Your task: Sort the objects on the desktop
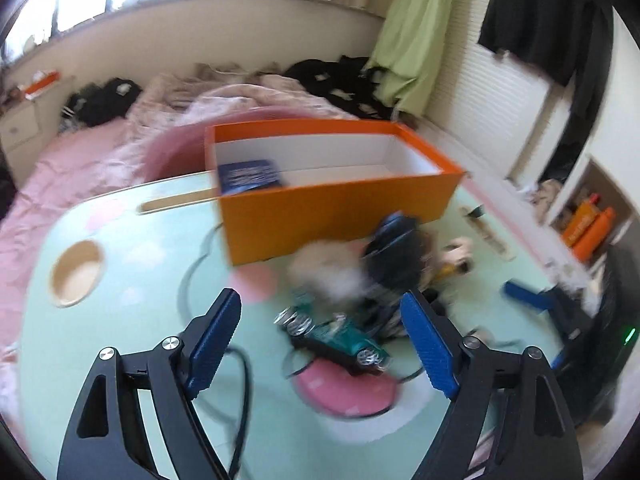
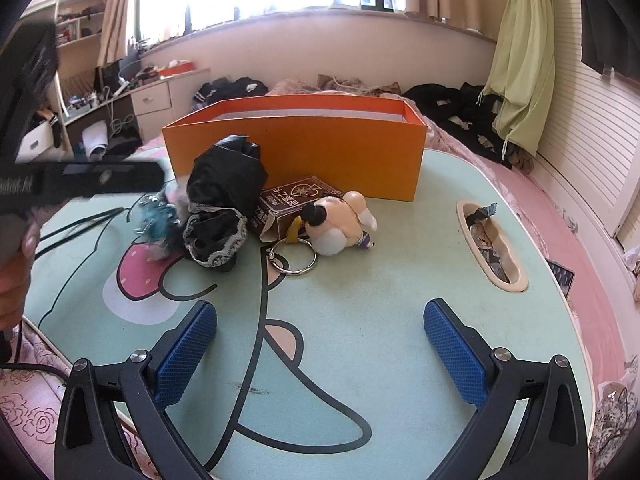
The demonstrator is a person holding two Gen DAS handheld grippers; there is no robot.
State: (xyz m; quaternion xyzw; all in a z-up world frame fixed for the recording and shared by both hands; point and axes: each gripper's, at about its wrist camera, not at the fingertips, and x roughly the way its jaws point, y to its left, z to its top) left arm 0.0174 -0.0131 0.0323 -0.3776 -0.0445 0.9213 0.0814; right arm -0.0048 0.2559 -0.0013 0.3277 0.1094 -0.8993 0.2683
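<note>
Just ahead of left gripper (image 1: 320, 336): toy car (image 1: 340, 338).

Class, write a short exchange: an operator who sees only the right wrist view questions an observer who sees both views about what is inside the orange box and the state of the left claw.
Operator: From my side the front wall of the orange box hides its inside. Is anything in it?
Observer: Yes, a dark blue pack lies inside, at the left end as the left wrist view shows it.
Operator: I only see the dark body of the left claw. Is it gripping something?
Observer: No, the left claw is open and holds nothing.
</note>
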